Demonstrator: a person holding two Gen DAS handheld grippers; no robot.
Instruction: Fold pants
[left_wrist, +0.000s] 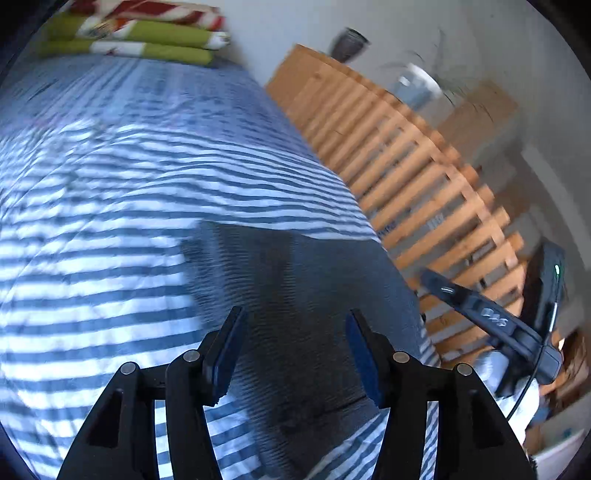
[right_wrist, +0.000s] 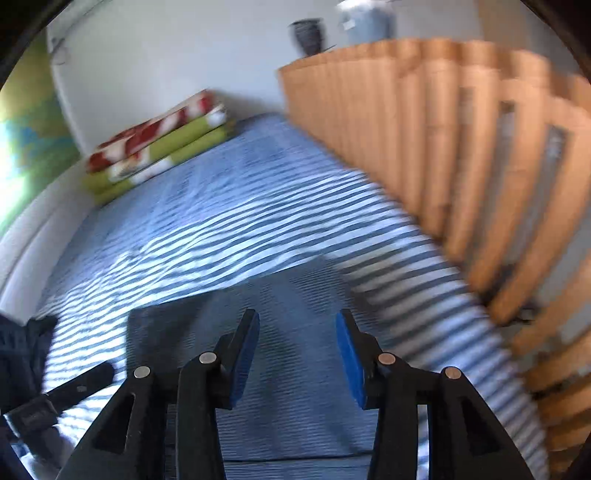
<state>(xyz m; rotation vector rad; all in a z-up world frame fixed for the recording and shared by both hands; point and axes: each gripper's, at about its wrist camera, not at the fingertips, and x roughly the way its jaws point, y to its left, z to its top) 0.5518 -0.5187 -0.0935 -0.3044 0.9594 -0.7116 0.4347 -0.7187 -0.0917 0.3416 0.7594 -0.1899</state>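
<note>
The left tongs hang with both blue-padded fingers spread apart and nothing between them, just above the pants. The right tongs are likewise spread wide and empty, over the same pants. In the left wrist view the right tongs show as a dark bar at the far right, and in the right wrist view the left tongs reach in from the lower left corner, with a dark sleeve behind them.

The pants are dark grey and lie flat as a folded rectangle on the near part of a bed, on a blue and white striped sheet; the edges look fairly straight, though motion blur hides fine creases. At the far end of the bed sits a stack of folded cloths in green, red and white, against a pale wall. Along the right side of the bed stands a wooden slatted frame, and on top of it a dark vase and a pale pot, both blurred
</note>
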